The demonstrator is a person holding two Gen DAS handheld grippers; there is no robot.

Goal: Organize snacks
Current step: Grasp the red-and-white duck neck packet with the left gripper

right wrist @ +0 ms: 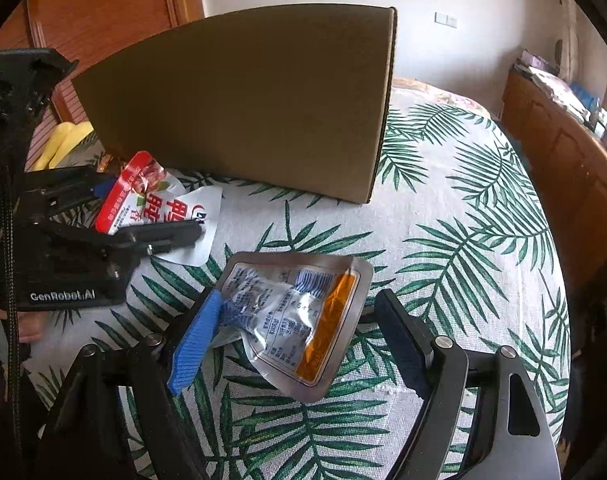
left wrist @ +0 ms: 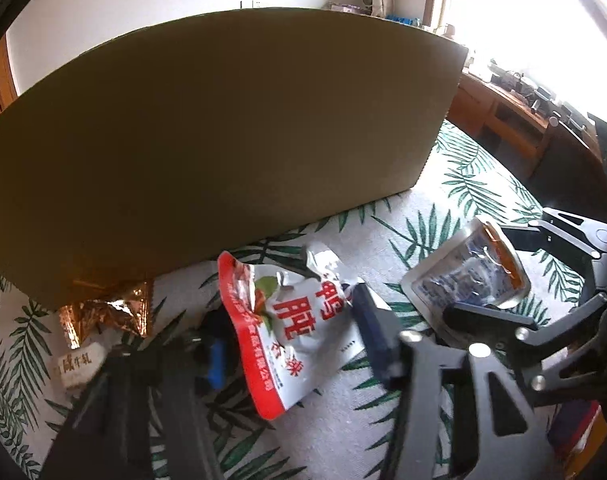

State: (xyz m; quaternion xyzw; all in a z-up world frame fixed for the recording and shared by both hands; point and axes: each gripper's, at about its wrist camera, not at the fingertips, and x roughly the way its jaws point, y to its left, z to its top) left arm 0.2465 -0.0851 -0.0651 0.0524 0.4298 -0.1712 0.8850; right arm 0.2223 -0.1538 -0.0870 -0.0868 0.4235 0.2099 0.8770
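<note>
Jaws of the left gripper (left wrist: pixel 291 336) stand either side of the red-and-white snack packet (left wrist: pixel 287 332), one pad at each edge; whether the pads already press on it I cannot tell. Those of the right gripper (right wrist: pixel 295 340) are spread wide around the silver pouch (right wrist: pixel 299 316), the blue pad touching its crumpled left corner and the dark pad standing clear of its right edge, so nothing is held there yet.

Both packs lie on the leaf-patterned bed cover (right wrist: pixel 443 220), just in front of the cardboard box (right wrist: pixel 255 100), probably where the snacks are meant to go, which would explain why both grippers work this close to its wall.

Only the left wrist view shows a coppery foil packet (left wrist: pixel 107 312) against the box's foot and a small white labelled pack (left wrist: pixel 79 364) beside it. Only the right wrist view shows something yellow (right wrist: pixel 63 140) behind the box and the person's fingers (right wrist: pixel 19 324) on the left handle.
</note>
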